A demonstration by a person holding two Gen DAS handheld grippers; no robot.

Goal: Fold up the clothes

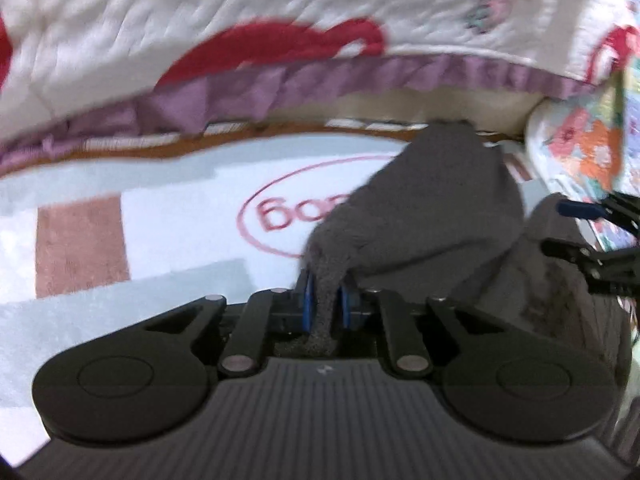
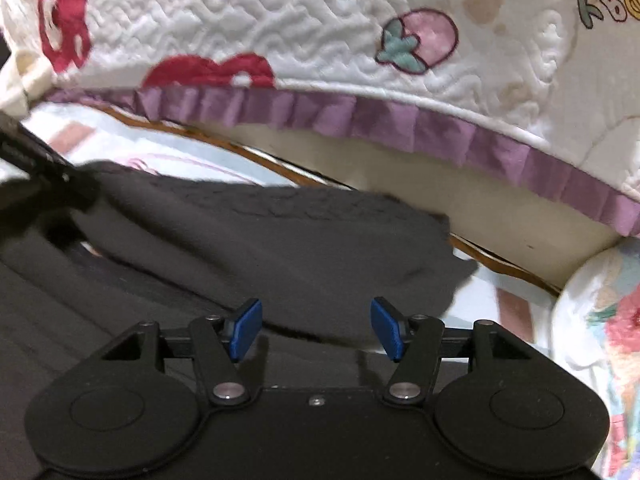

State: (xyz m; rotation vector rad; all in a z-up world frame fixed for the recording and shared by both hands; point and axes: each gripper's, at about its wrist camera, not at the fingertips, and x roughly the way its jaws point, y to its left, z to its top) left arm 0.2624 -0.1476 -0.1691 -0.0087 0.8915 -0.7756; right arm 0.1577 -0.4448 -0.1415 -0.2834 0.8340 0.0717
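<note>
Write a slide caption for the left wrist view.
Left gripper shut on a bunched fold of the dark grey garment, above a pale printed mat beside a quilted bedspread.

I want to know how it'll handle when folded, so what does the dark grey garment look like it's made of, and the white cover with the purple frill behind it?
Dark grey garment: looks like a soft, matte knit or fleece, with a fuzzy nap and a faint cable-like texture; it bunches limply where it is pinched.
White cover: seems to be quilted cotton-like fabric, with puffy wavy stitching and printed fruit; its purple frill is thin pleated woven cloth.
</note>
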